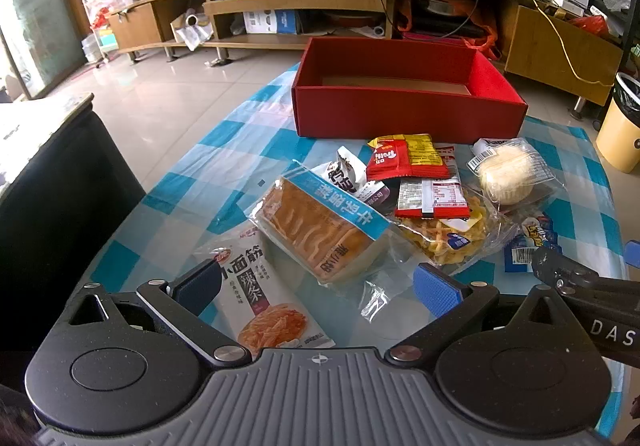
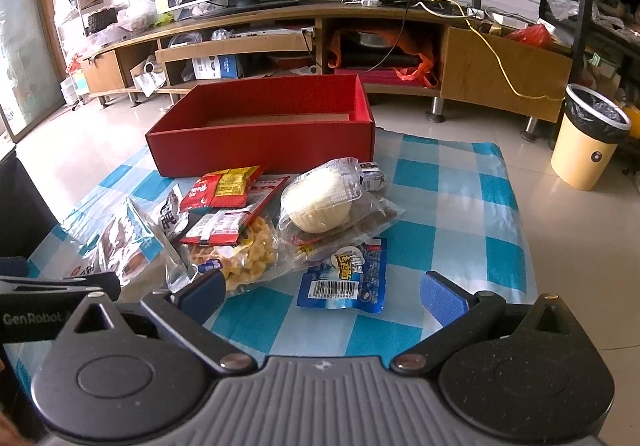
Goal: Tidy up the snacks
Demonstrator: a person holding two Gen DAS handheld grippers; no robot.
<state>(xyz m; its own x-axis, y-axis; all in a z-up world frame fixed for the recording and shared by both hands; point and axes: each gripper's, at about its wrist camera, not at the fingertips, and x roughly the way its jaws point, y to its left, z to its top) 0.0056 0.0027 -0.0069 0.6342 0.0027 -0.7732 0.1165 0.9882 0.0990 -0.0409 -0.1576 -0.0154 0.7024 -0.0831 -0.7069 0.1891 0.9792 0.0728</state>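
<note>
Left gripper [image 1: 318, 292] spread wide, nothing held, over white chili-strip pack [image 1: 267, 302] w/ bread pack [image 1: 320, 230] just beyond. Snack pile mid-table on blue check cloth [image 2: 460, 205]; red box [image 2: 264, 125] behind, looks empty. Right gripper [image 2: 322, 296] also apart, blue pouch [image 2: 346, 278] btwn fingers, not touching.
</note>
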